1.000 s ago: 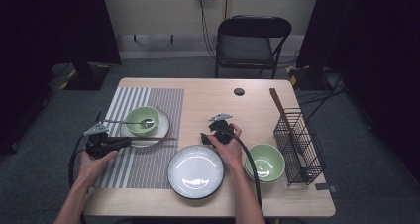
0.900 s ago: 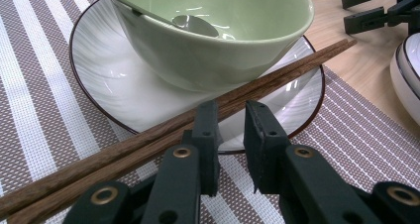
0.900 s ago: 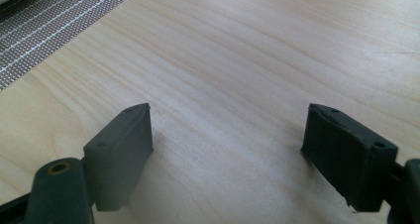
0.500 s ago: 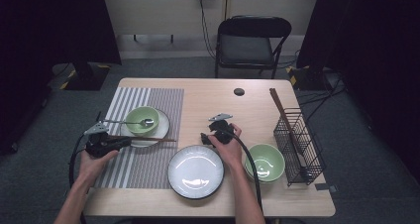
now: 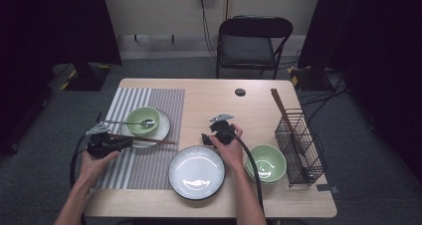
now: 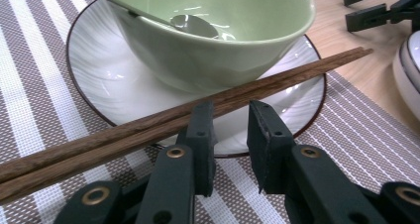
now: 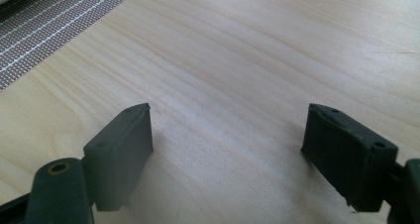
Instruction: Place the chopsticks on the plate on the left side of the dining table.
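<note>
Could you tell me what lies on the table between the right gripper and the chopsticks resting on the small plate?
Bare wood and the striped placemat's edge, by the high view. The right gripper stands open apart from the chopsticks; the white plate sits nearer the person.

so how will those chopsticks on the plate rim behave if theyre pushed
The chopsticks look stiff and light. Only propped on the white plate rim, they'd probably slide or roll off. Two loose sticks may well separate.

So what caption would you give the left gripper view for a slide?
Left claw slightly open beside wooden chopsticks resting on a white plate under a green bowl.
</note>
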The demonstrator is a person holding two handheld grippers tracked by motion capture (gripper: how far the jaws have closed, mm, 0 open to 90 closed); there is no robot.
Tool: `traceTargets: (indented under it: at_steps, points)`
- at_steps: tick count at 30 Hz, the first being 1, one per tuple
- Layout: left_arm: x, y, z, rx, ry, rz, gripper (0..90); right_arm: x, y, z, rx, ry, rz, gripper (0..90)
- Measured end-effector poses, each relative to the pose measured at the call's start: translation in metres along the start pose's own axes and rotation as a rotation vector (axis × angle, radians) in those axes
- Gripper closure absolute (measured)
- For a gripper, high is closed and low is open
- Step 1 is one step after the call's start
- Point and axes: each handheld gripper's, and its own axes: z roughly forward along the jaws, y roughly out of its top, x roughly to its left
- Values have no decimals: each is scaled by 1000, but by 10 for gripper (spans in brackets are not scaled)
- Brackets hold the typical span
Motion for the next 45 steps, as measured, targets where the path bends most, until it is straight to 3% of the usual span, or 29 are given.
traceTargets:
  at_steps: [10,15,17,22,33,35,37,40,43,45]
  points:
    - [0,5,-11,-30,-10,7,671,0,0,0,0,0,-1,187]
    - [3,7,-23,-68,10,8,642,0,0,0,0,0,1,187]
    - [5,7,-25,-75,39,-13,624,0,0,0,0,0,-1,187]
    - [8,7,-26,-75,42,-26,554,0,0,0,0,0,0,187]
    - [24,6,-40,-91,58,-81,253,0,0,0,0,0,1,187]
    - [26,4,-44,-106,80,-94,233,0,0,0,0,0,1,187]
    - [27,3,-46,-102,95,-102,173,0,0,0,0,0,1,187]
    - [31,0,-50,-87,127,-83,169,0,0,0,0,0,1,187]
    - [34,-4,-49,-81,128,-82,164,0,0,0,0,0,1,187]
    - [36,-9,-47,-48,150,-66,166,0,0,0,0,0,1,187]
